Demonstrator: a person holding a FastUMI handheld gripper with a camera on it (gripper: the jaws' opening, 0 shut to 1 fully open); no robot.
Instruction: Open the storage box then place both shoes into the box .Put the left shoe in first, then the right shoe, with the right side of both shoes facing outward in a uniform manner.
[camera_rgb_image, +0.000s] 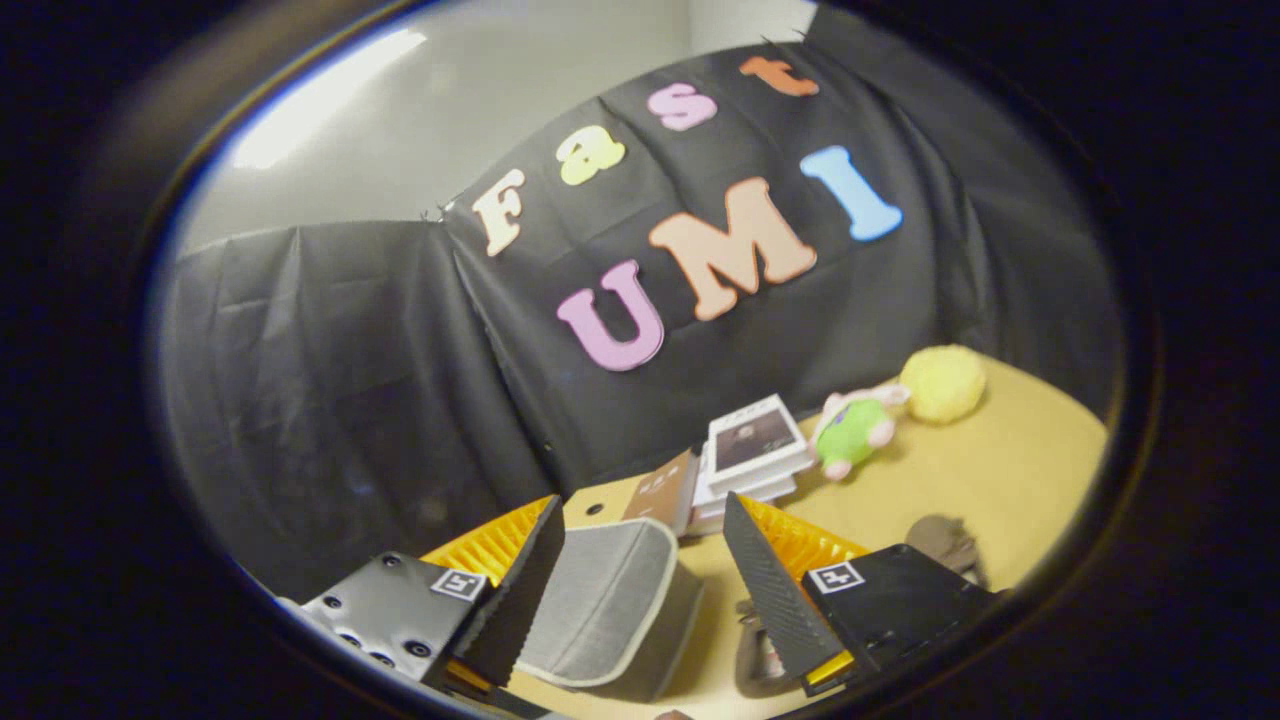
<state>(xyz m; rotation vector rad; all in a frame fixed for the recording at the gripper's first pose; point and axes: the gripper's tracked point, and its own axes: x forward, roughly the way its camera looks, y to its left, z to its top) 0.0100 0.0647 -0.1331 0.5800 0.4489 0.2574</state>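
Black creased cloth wall (330, 380) behind tan tabletop (1000, 470) — pale plain wall (520, 110) above cloth, bright light streak (320, 100) at upper part.

Grey storage box (610, 600) with pale trim sat on the tan table, between my fingers, lid looking shut. Dark shoe (945, 545) lay beyond my right finger; another dark shape sat below it, unclear.

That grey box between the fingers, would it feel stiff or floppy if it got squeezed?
Probably soft: the grey box looks like fabric with a pale piped edge and rounded corners, so its walls may give under a squeeze. It seems light for its size and might slide on the smooth table. The gripper is open around it.
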